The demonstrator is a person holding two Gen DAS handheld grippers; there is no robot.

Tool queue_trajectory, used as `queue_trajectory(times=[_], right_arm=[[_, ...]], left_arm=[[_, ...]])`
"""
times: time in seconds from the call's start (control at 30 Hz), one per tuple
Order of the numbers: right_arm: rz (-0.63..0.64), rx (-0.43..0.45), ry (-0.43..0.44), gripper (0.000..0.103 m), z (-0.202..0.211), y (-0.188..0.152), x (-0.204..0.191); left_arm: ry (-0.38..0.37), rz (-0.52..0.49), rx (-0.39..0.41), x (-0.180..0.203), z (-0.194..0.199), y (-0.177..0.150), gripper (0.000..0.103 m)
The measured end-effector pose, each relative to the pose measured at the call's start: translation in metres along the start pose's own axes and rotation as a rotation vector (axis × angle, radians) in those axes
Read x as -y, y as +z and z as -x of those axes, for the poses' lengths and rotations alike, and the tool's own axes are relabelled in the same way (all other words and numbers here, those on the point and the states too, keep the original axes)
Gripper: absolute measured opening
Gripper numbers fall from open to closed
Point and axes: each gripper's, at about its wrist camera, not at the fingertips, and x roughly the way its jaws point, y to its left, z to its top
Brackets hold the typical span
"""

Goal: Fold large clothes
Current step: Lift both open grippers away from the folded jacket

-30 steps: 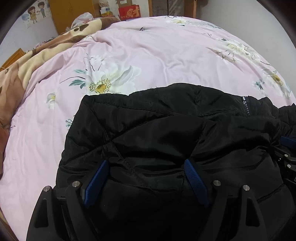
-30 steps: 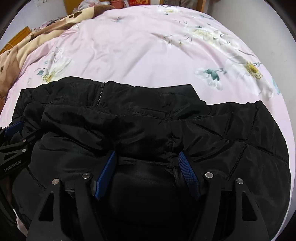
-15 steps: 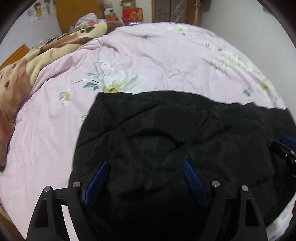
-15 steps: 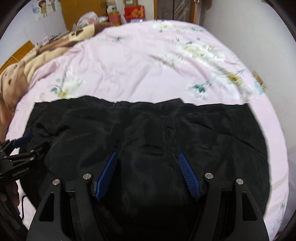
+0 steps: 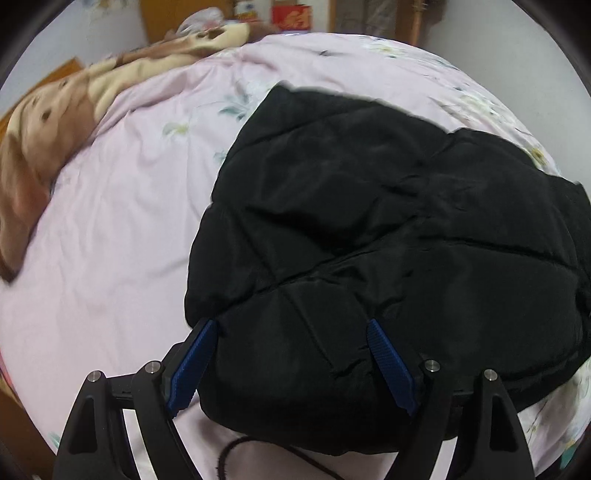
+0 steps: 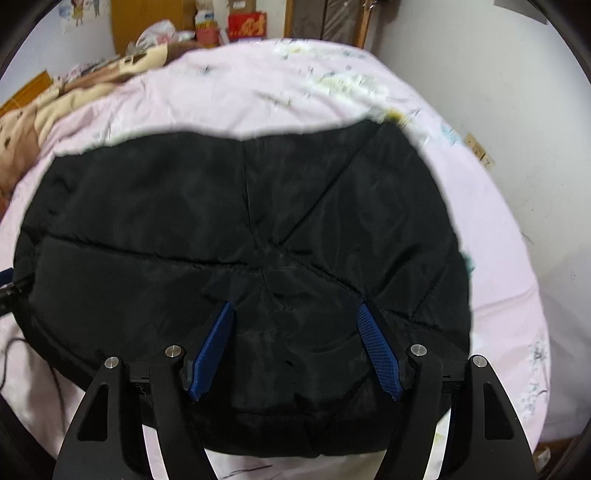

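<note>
A black quilted jacket [image 5: 388,229] lies folded into a compact bundle on the pink floral bedspread [image 5: 110,229]. It also fills the right wrist view [image 6: 240,229]. My left gripper [image 5: 291,325] is open, its blue pads spread over the bundle's near left edge. My right gripper [image 6: 295,310] is open above the bundle's near edge, with nothing pinched between the pads. The edge of the left gripper shows at the far left of the right wrist view.
A brown and cream blanket [image 5: 55,122] is bunched along the left side of the bed. A white wall [image 6: 517,110] runs along the right edge. A wooden cabinet [image 6: 147,22] and a red box [image 6: 247,24] stand beyond the bed. A dark cord [image 5: 236,446] lies near the front.
The jacket's near part has been folded forward over the rest, so a smooth quilted back shows. Both grippers have pulled back and risen. The collar and zipper are hidden.
</note>
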Motion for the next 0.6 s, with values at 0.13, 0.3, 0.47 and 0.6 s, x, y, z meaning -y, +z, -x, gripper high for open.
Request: queue_trajectory(times=[0.13,0.3,0.47,0.6], right_arm=[[-0.009,-0.005,-0.002,0.072,0.004,0.005,-0.001],[-0.003,0.05,0.007,0.072,0.034,-0.001,0.009],[-0.053,0.091,0.002,0.072,0.058,-0.011,0.035],[-0.101,0.103,0.01,0.072,0.068,-0.019,0.063]], left_arm=[[0.018,-0.024,-0.007,0.003,0.002,0.0,0.084],[0.044,-0.04,0.027,-0.01,0.023,-0.003,0.084],[0.008,-0.04,0.059,-0.034,0.044,-0.005,0.084],[-0.031,-0.045,0.066,-0.053,0.051,-0.001,0.084]])
